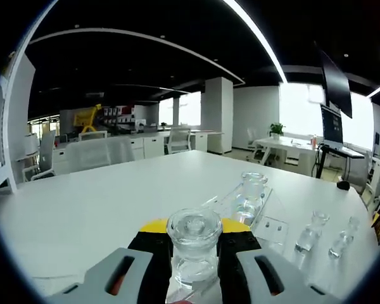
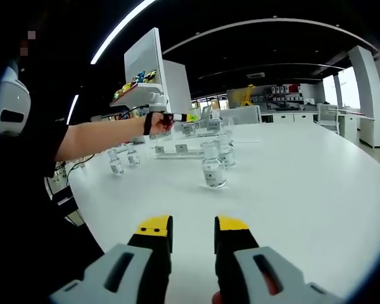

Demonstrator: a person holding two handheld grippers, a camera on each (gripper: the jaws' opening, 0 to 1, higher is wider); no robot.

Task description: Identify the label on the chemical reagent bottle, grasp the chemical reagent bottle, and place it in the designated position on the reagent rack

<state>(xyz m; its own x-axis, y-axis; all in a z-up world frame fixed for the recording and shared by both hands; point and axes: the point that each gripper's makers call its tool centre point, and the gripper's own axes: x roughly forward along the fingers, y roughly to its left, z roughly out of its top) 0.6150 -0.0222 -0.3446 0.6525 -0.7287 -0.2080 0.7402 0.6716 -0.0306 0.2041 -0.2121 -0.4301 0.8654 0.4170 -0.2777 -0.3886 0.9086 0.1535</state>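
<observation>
The left claw [image 1: 194, 244] is pinching a clear glass bottle [image 1: 194, 248] with a round glass stopper, held upright between its black jaws above the white tabletop [image 1: 101, 196]. What is in the bottle is hard to make out. Just beyond it stands a clear rack [image 1: 266, 223] with a second bottle [image 1: 251, 197] on it, and two small bottles [image 1: 310, 233] stand to the right.

The right claw [image 2: 192, 237] is spread with nothing between its jaws. Ahead of it stands a labelled bottle [image 2: 212, 164], its label too small to read. Farther off, a person's hand [image 2: 157, 123] holds the other claw near the rack.
</observation>
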